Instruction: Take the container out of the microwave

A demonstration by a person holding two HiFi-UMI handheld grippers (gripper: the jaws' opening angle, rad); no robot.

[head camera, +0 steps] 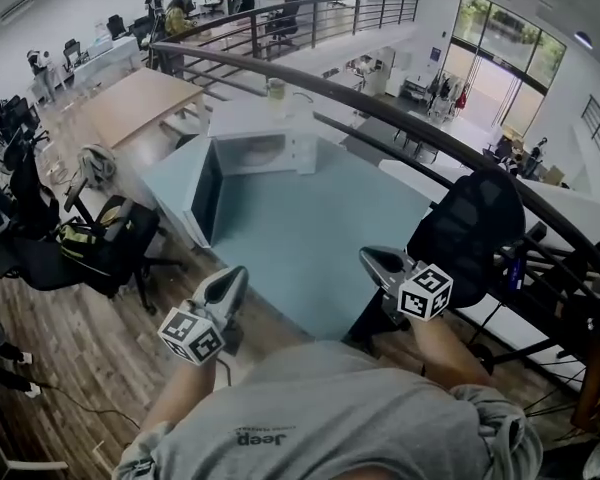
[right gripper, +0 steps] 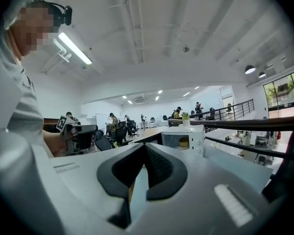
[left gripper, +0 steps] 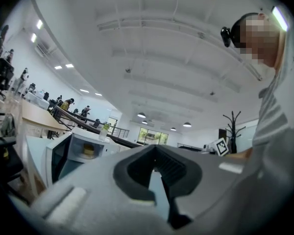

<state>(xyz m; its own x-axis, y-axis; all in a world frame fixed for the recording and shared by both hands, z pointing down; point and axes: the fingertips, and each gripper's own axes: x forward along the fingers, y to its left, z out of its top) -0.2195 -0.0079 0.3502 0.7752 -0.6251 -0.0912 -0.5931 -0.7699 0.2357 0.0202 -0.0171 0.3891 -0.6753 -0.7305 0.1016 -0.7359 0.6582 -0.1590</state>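
The container (left gripper: pixel 88 151), a small yellowish tub, sits inside the microwave (head camera: pixel 258 146) at the counter's (head camera: pixel 310 253) far end, upper centre of the head view, its door (head camera: pixel 202 193) swung open to the left. It looks light and stiff, probably plastic, though it is too small to be sure; grip it by the sides. The left gripper (head camera: pixel 230 280) and right gripper (head camera: pixel 375 260) are closed and empty, low in frame, well apart from it. A bottle (head camera: pixel 276 90) stands on the microwave; the door crowds the left approach.
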